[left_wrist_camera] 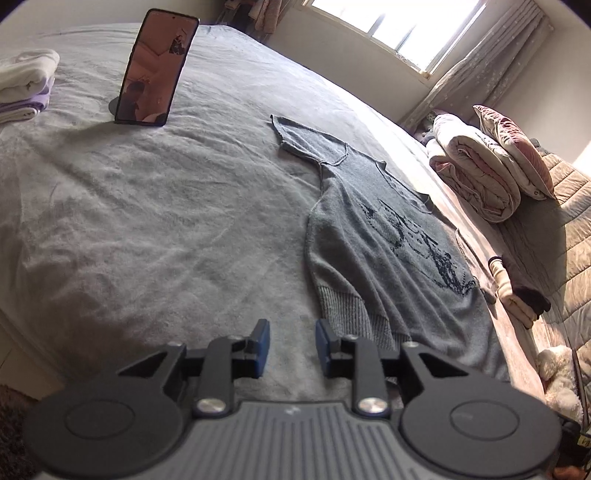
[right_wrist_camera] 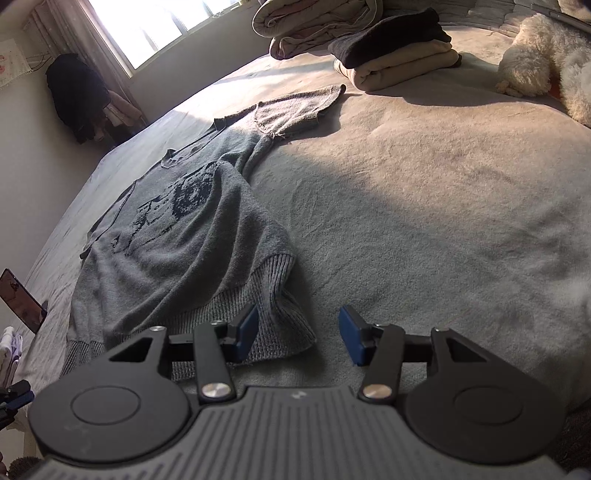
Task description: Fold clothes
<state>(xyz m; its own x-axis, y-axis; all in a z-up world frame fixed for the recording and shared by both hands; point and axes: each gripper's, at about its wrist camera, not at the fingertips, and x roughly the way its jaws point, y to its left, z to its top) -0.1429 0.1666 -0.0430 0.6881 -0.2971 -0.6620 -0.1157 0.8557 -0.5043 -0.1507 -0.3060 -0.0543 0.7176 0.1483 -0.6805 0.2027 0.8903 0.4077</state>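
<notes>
Both grippers hover low over the near edge of the bed (left_wrist_camera: 155,206) with nothing between their blue pads. Left gripper (left_wrist_camera: 292,349) has its jaws parted by a narrow gap, over bare bedspread just left of the sweater's ribbed hem. Right gripper (right_wrist_camera: 299,334) stands with its jaws wider apart; its left pad (right_wrist_camera: 246,326) overlaps the hem corner in the picture, but whether it touches the knit cannot be told, and the right pad is over bare bedspread.

One grey sweater (left_wrist_camera: 373,236) lies spread flat, front up, on the bed, with a dark knitted picture on the chest whose subject is hard to make out. One short sleeve (left_wrist_camera: 295,134) lies spread out to the side, towards the phone; the other (right_wrist_camera: 299,107) reaches towards the folded stack near the window side.

One phone (left_wrist_camera: 153,68) stands propped upright on the bedspread, its screen too glary to read. Beside it a small pile of white and lilac folded clothes (left_wrist_camera: 26,81) is cut off by the frame edge. One stack of dark and beige folded clothes (right_wrist_camera: 399,55) lies near a rolled quilt (left_wrist_camera: 476,173) and a pink pillow (left_wrist_camera: 513,147). A fluffy white thing (right_wrist_camera: 535,55), partly out of frame, cannot be identified. Bright window (left_wrist_camera: 399,26) light washes out the view outside.
</notes>
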